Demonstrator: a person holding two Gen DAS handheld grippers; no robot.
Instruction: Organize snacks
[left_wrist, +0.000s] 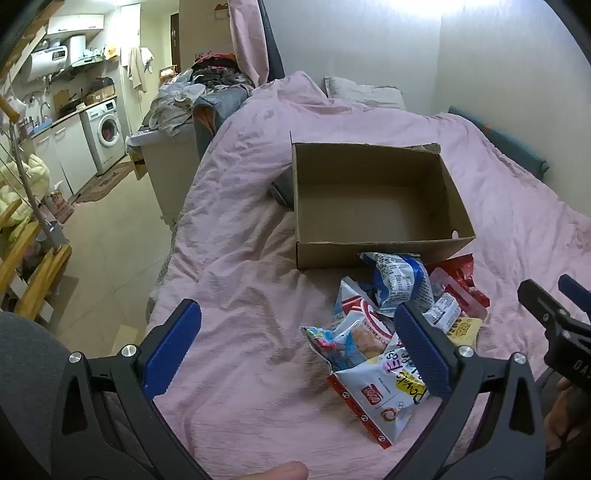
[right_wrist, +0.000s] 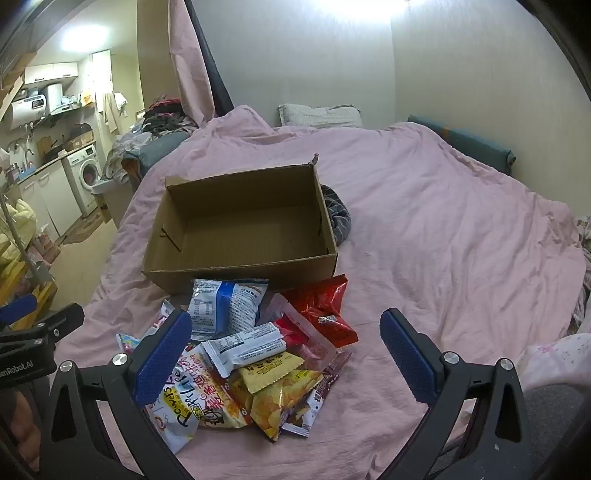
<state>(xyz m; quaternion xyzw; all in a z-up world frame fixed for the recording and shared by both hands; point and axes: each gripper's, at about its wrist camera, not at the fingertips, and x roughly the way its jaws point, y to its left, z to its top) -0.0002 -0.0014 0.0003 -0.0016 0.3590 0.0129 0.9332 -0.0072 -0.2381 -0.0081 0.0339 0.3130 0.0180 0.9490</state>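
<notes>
Snack packets (right_wrist: 255, 354) lie heaped on the pink bed cover (right_wrist: 424, 229), just in front of an empty cardboard box (right_wrist: 240, 273). The right hand-held gripper (right_wrist: 286, 354) tilts downward over the heap, jaws spread wide, grasping nothing. The left hand-held gripper (left_wrist: 297, 345) tilts down beside it, likewise released.
</notes>
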